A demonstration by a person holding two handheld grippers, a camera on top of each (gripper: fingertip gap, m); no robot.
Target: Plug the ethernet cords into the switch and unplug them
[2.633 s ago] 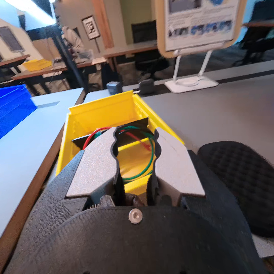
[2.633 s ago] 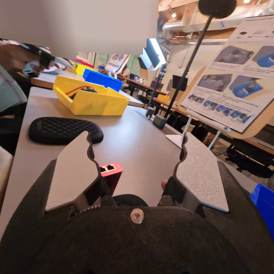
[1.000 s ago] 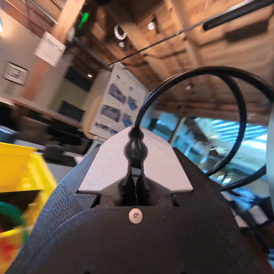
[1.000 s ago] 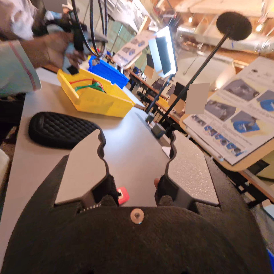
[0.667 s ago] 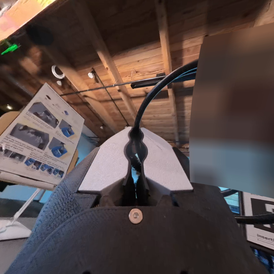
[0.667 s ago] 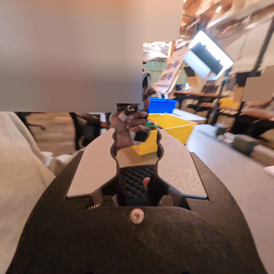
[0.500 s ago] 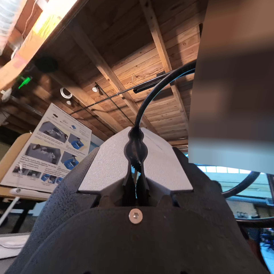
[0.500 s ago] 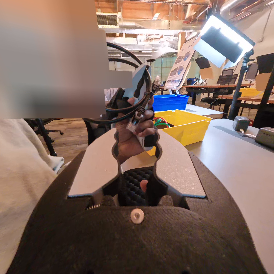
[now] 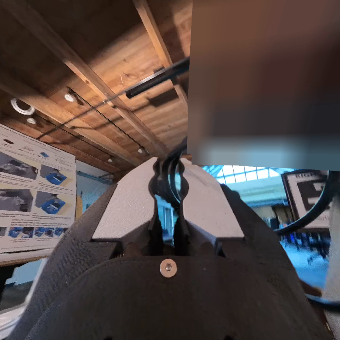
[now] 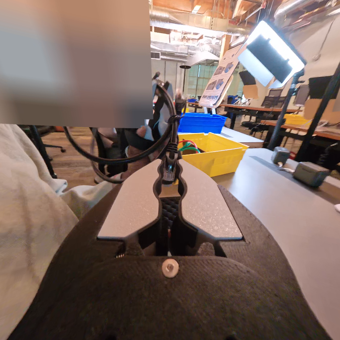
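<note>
tilted up toward a wooden ceiling (image 9: 103, 77). left gripper (image 9: 168, 163) nearly closed, black cord (image 9: 170, 185) running between its jaws, looping out right across a blurred sign (image 9: 311, 195). instruction poster (image 9: 35, 189) at left.

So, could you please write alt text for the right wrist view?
The right tool is closing on the clear plug of a coiled black cord held up by the left tool. Behind, a yellow bin with red and green cords sits on a grey table.
</note>
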